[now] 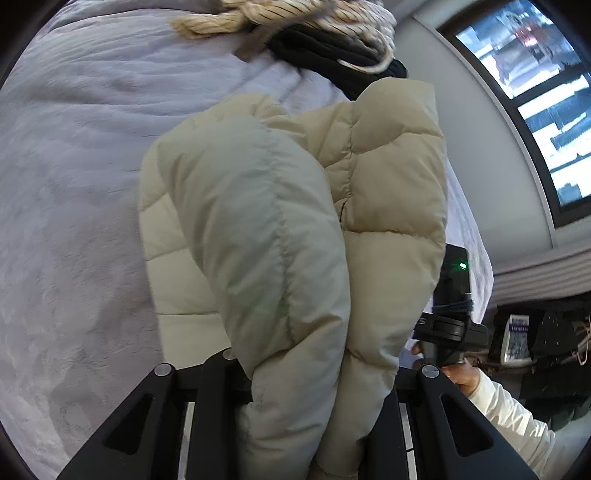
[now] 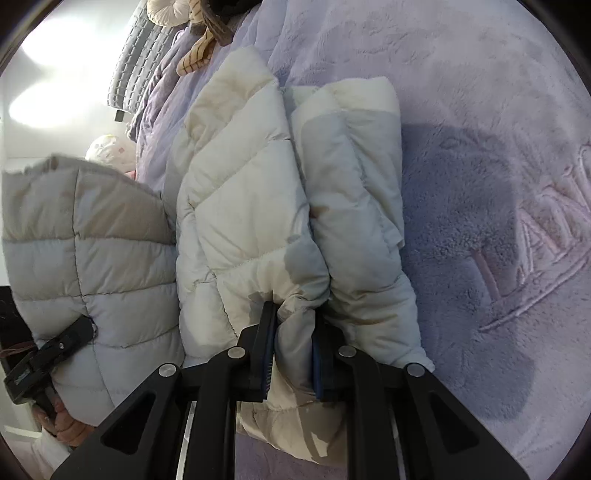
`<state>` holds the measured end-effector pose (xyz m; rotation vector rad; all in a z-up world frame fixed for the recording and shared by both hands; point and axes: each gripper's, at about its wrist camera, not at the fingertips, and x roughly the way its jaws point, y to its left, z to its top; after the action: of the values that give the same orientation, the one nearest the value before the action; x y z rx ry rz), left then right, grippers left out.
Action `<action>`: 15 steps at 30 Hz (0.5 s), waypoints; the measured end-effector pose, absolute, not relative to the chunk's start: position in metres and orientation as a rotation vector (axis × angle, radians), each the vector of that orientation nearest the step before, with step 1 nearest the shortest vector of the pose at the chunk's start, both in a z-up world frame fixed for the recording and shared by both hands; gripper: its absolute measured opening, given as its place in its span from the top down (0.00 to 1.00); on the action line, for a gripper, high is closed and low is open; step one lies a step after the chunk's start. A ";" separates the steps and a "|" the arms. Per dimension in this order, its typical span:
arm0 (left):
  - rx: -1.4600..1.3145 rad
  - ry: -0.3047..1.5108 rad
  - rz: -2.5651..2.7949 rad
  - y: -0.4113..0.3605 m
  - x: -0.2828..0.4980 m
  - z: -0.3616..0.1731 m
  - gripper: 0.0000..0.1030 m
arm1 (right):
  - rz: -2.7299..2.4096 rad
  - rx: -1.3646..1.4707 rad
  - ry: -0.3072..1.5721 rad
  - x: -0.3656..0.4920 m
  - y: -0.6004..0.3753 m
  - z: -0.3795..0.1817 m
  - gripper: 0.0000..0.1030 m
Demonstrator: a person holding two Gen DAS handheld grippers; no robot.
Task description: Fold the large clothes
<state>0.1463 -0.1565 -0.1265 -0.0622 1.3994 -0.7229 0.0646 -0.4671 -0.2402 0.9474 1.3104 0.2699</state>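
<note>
The cream puffer jacket [image 2: 251, 206] lies bunched on the lilac fleece blanket [image 2: 480, 229], partly doubled over; by my judgement the fold is under way, not finished, with flattening and final folds left. The right gripper [image 2: 293, 354] clamps a jacket edge nearest the camera. The left gripper [image 1: 306, 398] holds a raised padded section, though its fingertips are buried in fabric. Beyond the jacket, a striped and dark clothing heap [image 1: 314, 33] is cut off. The jacket's full outline cannot be made out.
</note>
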 end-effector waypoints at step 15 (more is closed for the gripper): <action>-0.201 1.431 -0.957 -0.212 0.154 -0.154 0.46 | 0.338 1.069 1.284 0.057 -0.482 -0.268 0.82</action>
<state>0.1543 -0.2119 -0.1537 -0.2008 1.4310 -0.9565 0.0566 -0.4816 -0.2680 1.0687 1.2836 0.3380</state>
